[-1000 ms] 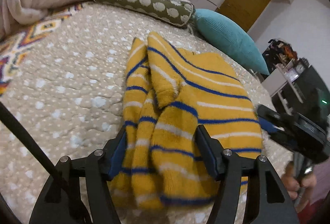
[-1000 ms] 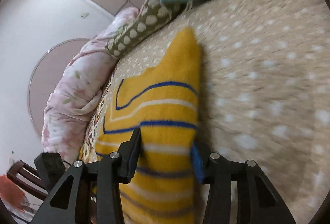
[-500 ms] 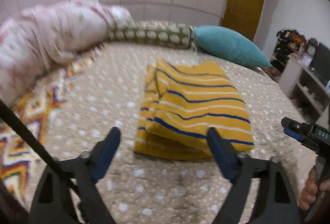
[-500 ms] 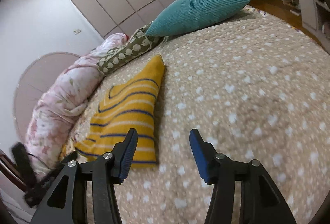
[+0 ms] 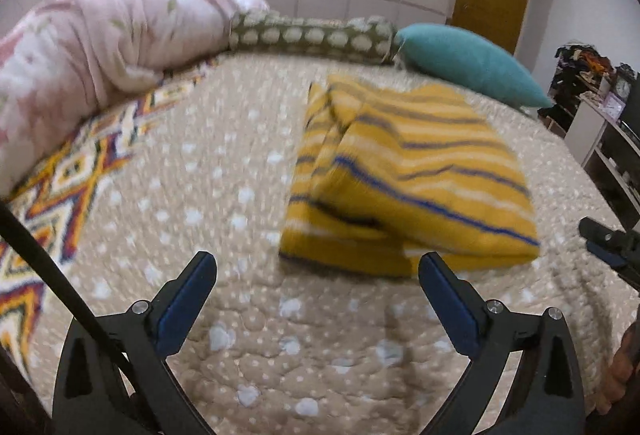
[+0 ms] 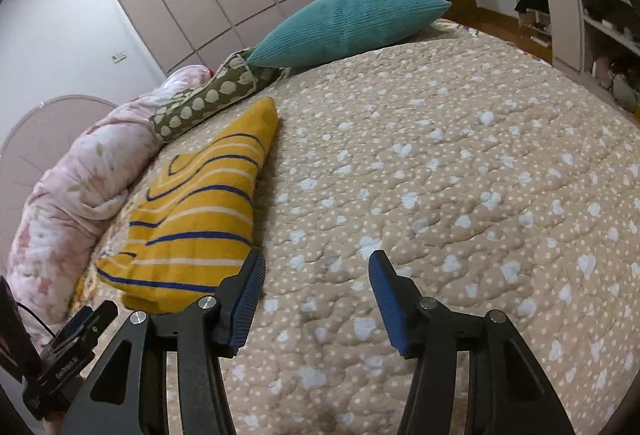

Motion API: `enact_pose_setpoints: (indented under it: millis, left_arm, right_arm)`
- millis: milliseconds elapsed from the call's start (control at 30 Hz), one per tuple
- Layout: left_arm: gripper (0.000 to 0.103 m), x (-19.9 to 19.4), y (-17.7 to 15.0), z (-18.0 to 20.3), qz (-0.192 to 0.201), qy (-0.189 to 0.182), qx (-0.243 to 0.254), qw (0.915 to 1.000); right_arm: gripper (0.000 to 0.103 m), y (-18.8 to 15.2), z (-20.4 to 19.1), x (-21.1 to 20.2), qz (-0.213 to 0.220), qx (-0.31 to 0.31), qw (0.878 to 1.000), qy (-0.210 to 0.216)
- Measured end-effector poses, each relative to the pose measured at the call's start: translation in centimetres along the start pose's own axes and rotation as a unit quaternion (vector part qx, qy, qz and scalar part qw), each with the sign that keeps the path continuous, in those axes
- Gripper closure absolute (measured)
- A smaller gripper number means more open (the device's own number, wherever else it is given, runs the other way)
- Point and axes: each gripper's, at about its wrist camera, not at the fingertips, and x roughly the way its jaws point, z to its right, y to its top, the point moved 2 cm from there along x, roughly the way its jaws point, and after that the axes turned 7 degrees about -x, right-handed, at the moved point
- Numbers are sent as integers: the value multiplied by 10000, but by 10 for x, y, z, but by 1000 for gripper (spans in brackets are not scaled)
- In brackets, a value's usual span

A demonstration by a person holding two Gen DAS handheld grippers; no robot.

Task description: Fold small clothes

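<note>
A yellow garment with blue and white stripes [image 5: 412,179] lies folded flat on the beige dotted bedspread [image 5: 224,195]. It also shows in the right wrist view [image 6: 200,219], at the left. My left gripper [image 5: 316,271] is open and empty, held back from the garment's near edge. My right gripper [image 6: 316,271] is open and empty over bare bedspread [image 6: 460,175], just right of the garment. The right gripper's tip [image 5: 608,239] shows at the right edge of the left wrist view.
A pink floral duvet [image 5: 100,35], a green dotted bolster [image 5: 312,35] and a teal pillow [image 5: 468,63] line the bed's far side. A patterned blanket [image 5: 52,195] lies at the left. Shelves [image 6: 580,7] stand beyond the bed on the right.
Both grippers let go of the garment and opened. They pulled back from it, and it now lies folded on the bed.
</note>
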Motion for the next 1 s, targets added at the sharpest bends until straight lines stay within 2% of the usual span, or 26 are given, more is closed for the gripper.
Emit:
enact_pose_setpoints:
  millis: [200,300,400,467,500,533,633,733,833,900,1000]
  left_arm:
    - [3,21,-8,-8,-303,-140,-173,9993]
    - [3,33,-13,-5,-543,-10,-60,9985]
    - [1,36,-15,1,-580,142,115,9982]
    - [0,38,-15,2,-613,178,145,9979]
    - [0,39,-15,1,-649,160,127,9977]
    - [0,39,-14,0,-676,149,95,9976]
    - [0,43,-11,2,-818,246,140,9962]
    - [0,44,-9,1,-888,205,150,9957]
    - [0,33,-7,-7,-782,-73,-41,9969]
    - [0,18,-5,-17,-604,-114,-260,9978]
    - [0,-6,0,-36,-112,256,-353,9990]
  right_arm:
    - [44,0,-17,9,36,-252,9995,-163]
    - [44,5,-33,10,78,-435,9990,-85]
    - [44,17,-61,14,99,-809,9966,113]
    - [50,28,-85,21,121,-1133,9932,230]
    - [58,32,-93,25,115,-1230,9919,307]
    - [61,36,-102,30,90,-1319,9905,387]
    - [66,45,-128,53,-34,-1608,9857,495]
    - [66,37,-148,88,-572,-1881,9783,654]
    - [65,29,-151,100,-757,-1924,9767,568]
    - [65,26,-150,95,-820,-1790,9781,673]
    - [65,24,-160,81,-893,-1913,9745,755]
